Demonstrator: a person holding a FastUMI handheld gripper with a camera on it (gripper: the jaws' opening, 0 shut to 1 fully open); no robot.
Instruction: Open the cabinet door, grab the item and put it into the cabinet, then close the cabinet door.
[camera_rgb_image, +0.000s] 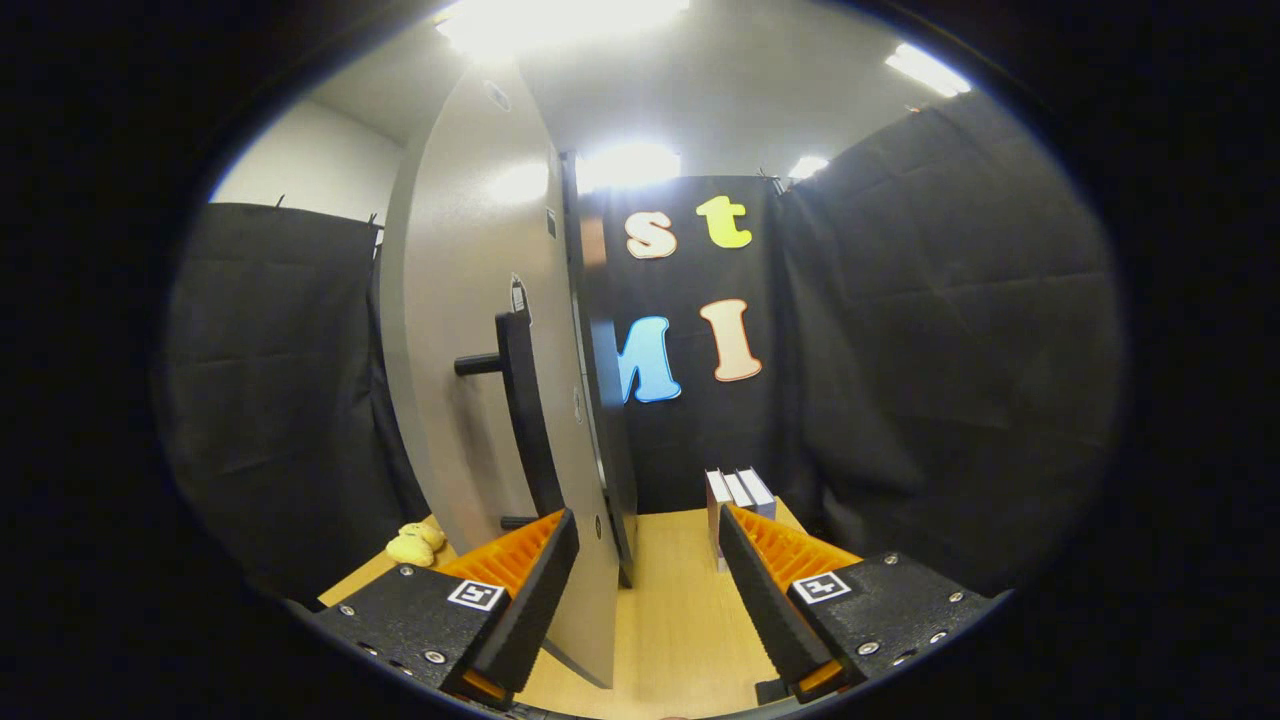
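The gripper (648, 545) stands with jaws wide apart (holding nothing), the cabinet door (470, 330) edge between them.

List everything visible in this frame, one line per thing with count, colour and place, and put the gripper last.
cabinet door: one, grey, swung open edge-on, its lower edge reaching down between the fingers near the left one.
door handle: one, black vertical bar on two pegs, on the door's face, just above the left finger's tip.
cabinet body: one, dark edge, just behind the door.
small boxes: a cluster of about three, white tops, standing on the table just beyond the right finger's tip.
yellow item: one, soft-looking, on the table left of the door, beside the left finger.
table: one, light wood, under everything.
gripper: one, black fingers with orange ribbing, open, with the door's edge and bare table between them.
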